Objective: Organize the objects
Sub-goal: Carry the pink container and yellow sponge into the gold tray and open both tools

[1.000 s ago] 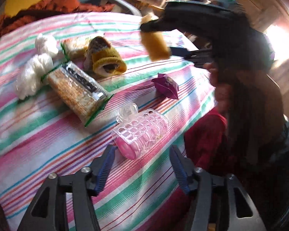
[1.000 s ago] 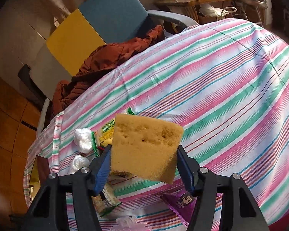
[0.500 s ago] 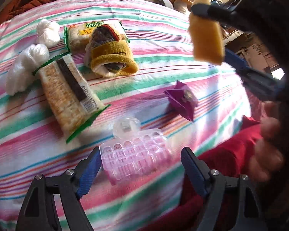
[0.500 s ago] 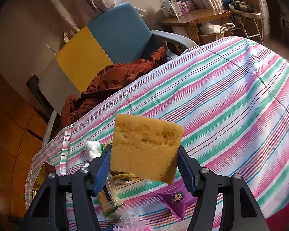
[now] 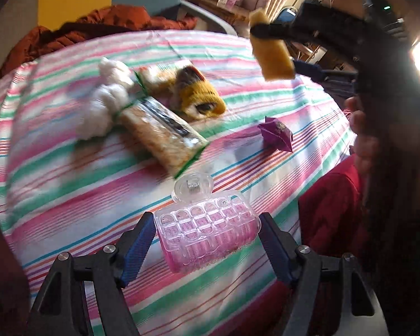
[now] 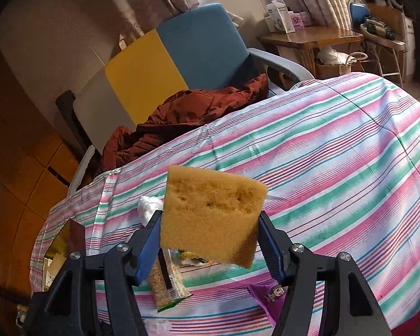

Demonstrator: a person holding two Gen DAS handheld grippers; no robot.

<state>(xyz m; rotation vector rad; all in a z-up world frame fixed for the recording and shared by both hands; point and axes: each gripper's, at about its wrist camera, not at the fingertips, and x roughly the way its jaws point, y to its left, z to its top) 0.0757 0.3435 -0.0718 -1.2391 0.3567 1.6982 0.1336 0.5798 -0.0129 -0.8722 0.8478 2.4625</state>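
- Hair roller lies on the table between my left tool's spread jaws, which have just been closing, long axis crosswise.
- Right tool grips the sponge.

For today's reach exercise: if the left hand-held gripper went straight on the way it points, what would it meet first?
Probably the pink hair roller, already between the left hand-held gripper pads; depth is unclear.
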